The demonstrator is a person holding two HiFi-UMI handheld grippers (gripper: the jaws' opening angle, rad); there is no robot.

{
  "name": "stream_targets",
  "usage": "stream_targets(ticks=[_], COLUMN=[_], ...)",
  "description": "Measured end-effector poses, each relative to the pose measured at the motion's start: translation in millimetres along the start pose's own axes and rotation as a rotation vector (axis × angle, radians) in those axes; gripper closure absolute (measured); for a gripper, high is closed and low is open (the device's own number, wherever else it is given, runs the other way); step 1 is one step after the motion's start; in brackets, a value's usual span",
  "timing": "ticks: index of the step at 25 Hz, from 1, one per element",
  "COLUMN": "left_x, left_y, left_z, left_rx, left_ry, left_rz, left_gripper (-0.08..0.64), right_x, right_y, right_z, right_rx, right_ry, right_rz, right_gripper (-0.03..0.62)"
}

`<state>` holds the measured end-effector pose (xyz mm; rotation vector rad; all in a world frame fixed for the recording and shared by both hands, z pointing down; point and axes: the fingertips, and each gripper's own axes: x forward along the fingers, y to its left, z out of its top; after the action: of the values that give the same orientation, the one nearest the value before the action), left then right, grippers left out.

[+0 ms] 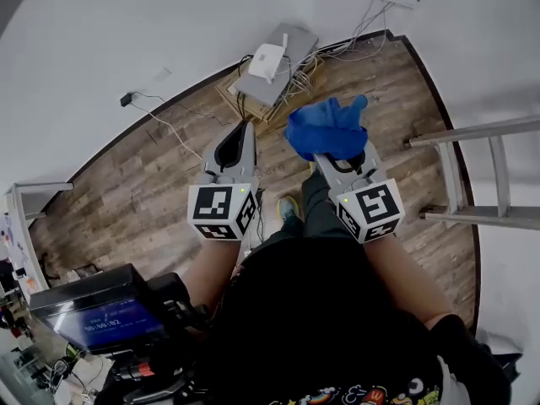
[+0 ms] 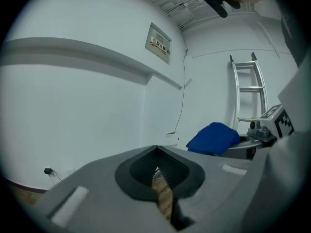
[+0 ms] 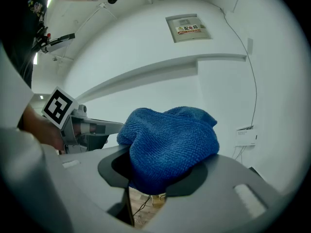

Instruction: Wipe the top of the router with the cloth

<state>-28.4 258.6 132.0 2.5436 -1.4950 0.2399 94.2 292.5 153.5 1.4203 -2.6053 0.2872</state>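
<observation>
Head view: I stand over a wood-plank floor (image 1: 152, 192) that meets a white wall (image 1: 126, 32) along a dark skirting. A metal ladder (image 1: 485, 171) is at my right, against the wall. A device with a lit blue screen (image 1: 101, 319) sits low at my left.

Both grippers are raised in front of me, side by side and a little apart. My left gripper (image 1: 245, 126) has its jaws pressed together and carries no item. The left gripper view agrees: the tips meet, with only a strip of floor showing in the hollow behind them.

My right gripper (image 1: 344, 165) is pinching the blue cloth (image 1: 325, 125). The right gripper view shows the cloth bunched into a wad that fills the jaws and bulges above and ahead of them.

The router (image 1: 268, 60), white, lies on a flat grey box (image 1: 295, 53) at the foot of the wall. That box rests on a brown base (image 1: 253, 104), with cables (image 1: 337, 45) running off to the wall. The cloth is held in the air, well apart from the router and not touching it.
</observation>
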Motion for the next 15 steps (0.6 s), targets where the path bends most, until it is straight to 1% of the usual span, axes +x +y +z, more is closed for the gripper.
stream_targets(ticks=[3, 6, 8, 10, 12, 15], left_x=[61.7, 106.1, 136.2, 170.0, 204.2, 253.1], left_y=[26.4, 41.7, 52.3, 63.8, 73.6, 91.6], left_z=[4.7, 6.0, 0.5, -10.0, -25.6, -59.6], left_rx=[-0.001, 0.003, 0.0, -0.001, -0.005, -0.012], left_ry=[0.043, 0.085, 0.117, 0.145, 0.166, 0.179], left_rz=[0.012, 0.04, 0.068, 0.092, 0.103, 0.104], left_gripper=[0.56, 0.56, 0.56, 0.56, 0.56, 0.56], right_x=[62.1, 106.3, 135.9, 168.4, 199.9, 245.4], right_y=[-44.6, -83.1, -107.5, -129.4, -147.0, -167.7], right_z=[-2.9, -8.2, -15.6, -25.3, -40.4, -78.8], right_rx=[0.023, 0.038, 0.046, 0.044, 0.021, 0.014], right_ry=[0.028, 0.044, 0.065, 0.086, 0.112, 0.161], right_rz=[0.024, 0.043, 0.068, 0.105, 0.138, 0.169], right_gripper=[0.42, 0.42, 0.42, 0.421, 0.422, 0.422])
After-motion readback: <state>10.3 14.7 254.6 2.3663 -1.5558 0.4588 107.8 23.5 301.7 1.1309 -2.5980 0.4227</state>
